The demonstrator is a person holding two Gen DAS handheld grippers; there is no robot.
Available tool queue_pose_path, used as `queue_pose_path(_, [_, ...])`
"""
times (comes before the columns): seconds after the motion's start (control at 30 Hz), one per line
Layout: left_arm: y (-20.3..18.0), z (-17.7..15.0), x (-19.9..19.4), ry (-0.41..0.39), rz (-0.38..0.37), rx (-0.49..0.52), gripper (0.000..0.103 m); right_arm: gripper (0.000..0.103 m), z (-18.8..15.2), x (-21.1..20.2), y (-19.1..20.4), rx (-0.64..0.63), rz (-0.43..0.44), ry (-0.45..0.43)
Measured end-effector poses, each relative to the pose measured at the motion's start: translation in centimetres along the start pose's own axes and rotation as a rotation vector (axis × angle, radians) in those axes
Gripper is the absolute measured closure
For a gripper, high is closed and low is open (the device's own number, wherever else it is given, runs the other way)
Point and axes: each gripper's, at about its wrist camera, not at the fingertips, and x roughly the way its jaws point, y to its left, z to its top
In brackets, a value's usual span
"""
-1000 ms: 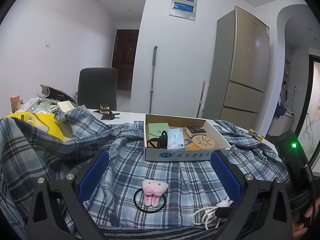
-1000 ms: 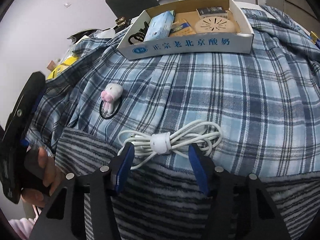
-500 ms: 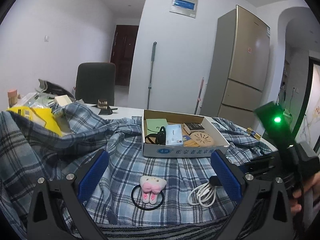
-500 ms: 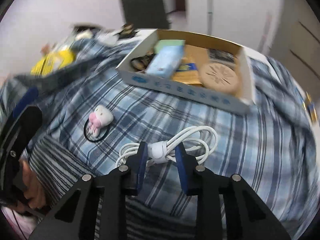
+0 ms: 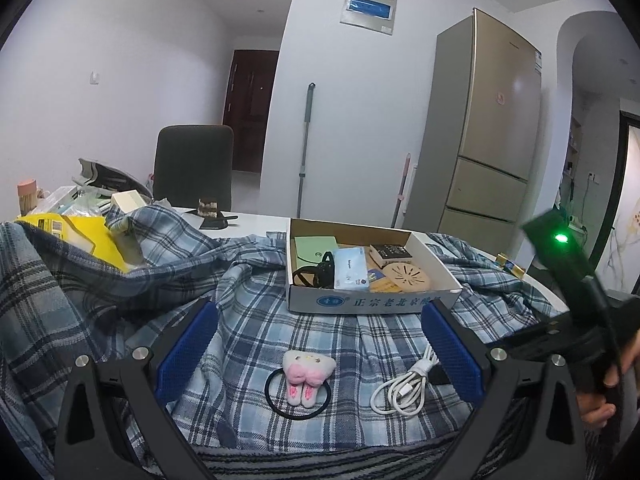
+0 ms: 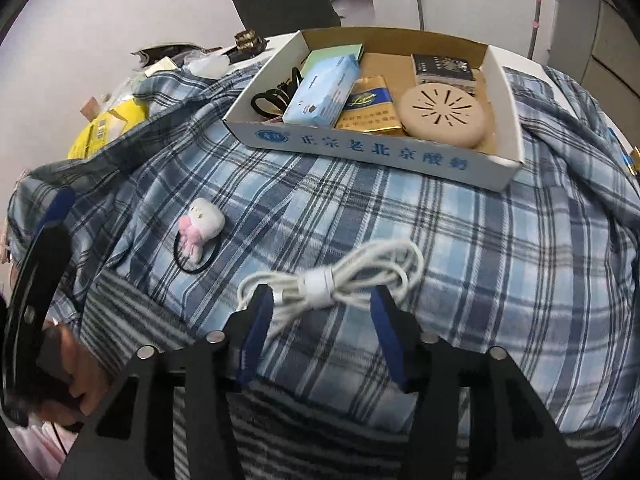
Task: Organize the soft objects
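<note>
A white coiled cable [image 6: 380,256] lies on the blue plaid cloth [image 6: 480,260]. My right gripper [image 6: 320,294] points down at the cable. Its jaws are opening, the bundle's wrapped middle lies between them, and the pads stand clear of it. To the cable's left sits a white and pink plush hair tie [image 6: 200,224] on its black elastic. In the left wrist view the plush hair tie [image 5: 306,372] and the cable [image 5: 400,392] lie ahead of my left gripper [image 5: 318,320], which is open wide and holds nothing.
A shallow cardboard box [image 6: 360,148] stands on the cloth beyond, holding a tissue pack, a cigarette pack, a round beige disc and black loops. A striped fabric [image 6: 340,420] covers the near edge. Yellow packaging [image 5: 80,236], clutter and a chair [image 5: 192,168] stand at the far left.
The right jaws closed in around the cable's wrapped middle, then spread apart again. The cable shifted and turned on the cloth. The left gripper stayed put.
</note>
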Motion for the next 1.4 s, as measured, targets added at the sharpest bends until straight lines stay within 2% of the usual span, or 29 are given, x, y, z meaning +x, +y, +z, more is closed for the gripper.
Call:
queue_pose_path(0.07, [0.1, 0.0, 0.0, 0.002, 0.000, -0.005, 0.000, 0.052, -0.4, -0.8, 0.3, -0.035, 0.012, -0.021])
queue_pose_path(0.13, [0.0, 0.0, 0.1, 0.004, -0.001, -0.002, 0.000, 0.052, -0.1, -1.7, 0.6, -0.076, 0.003, -0.079])
queue_pose_path(0.27, [-0.3, -0.1, 0.1, 0.006, 0.002, 0.019, 0.000, 0.056, 2.5, -1.3, -0.5, -0.025, -0.058, -0.194])
queue_pose_path(0.33, [-0.6, -0.1, 0.1, 0.002, 0.004, 0.034, 0.000, 0.073, 4.1, 0.0, -1.3, -0.002, -0.108, -0.171])
queue_pose_path(0.43, [-0.7, -0.2, 0.1, 0.001, 0.007, 0.039, 0.000, 0.081, 4.9, 1.3, -1.8, -0.022, -0.160, -0.112])
queue_pose_path(0.53, [-0.5, -0.1, 0.1, 0.002, 0.005, 0.028, 0.000, 0.083, 4.1, 1.9, -2.0, -0.061, -0.211, -0.054])
queue_pose_path(0.7, [-0.8, -0.2, 0.1, 0.002, -0.001, 0.045, 0.000, 0.084, 1.7, 0.8, -2.1, -0.104, -0.195, -0.023])
queue_pose_path(0.93, [-0.9, -0.2, 0.1, 0.005, 0.020, 0.040, 0.000, 0.084, -2.8, -1.0, -0.5, -0.187, -0.057, 0.039])
queue_pose_path(1.1, [-0.8, -0.2, 0.2, 0.006, 0.021, 0.039, 0.000, 0.084, -3.8, -1.9, 1.0, -0.251, -0.033, 0.014])
queue_pose_path(1.17, [-0.8, -0.2, 0.2, 0.007, 0.022, 0.039, 0.000, 0.082, -3.2, -2.3, 1.4, -0.263, -0.039, -0.016])
queue_pose_path(1.2, [-0.8, -0.2, 0.2, 0.007, 0.021, 0.038, 0.000, 0.074, -2.8, -2.4, 1.6, -0.278, -0.051, -0.033])
queue_pose_path(1.23, [-0.8, -0.2, 0.2, 0.006, 0.021, 0.037, 0.000, 0.055, -2.4, -2.4, 1.8, -0.301, -0.066, -0.056])
queue_pose_path(1.27, [-0.7, -0.2, 0.1, 0.006, 0.021, 0.036, 0.000, 0.045, -1.9, -2.4, 1.9, -0.330, -0.082, -0.090])
queue_pose_path(1.3, [-0.7, -0.2, 0.2, 0.005, 0.021, 0.036, 0.000, 0.041, -1.4, -2.3, 2.0, -0.355, -0.095, -0.116])
queue_pose_path(1.4, [-0.7, -0.2, 0.2, 0.006, 0.021, 0.033, 0.000, 0.041, 0.1, -1.1, 1.7, -0.419, -0.095, -0.101])
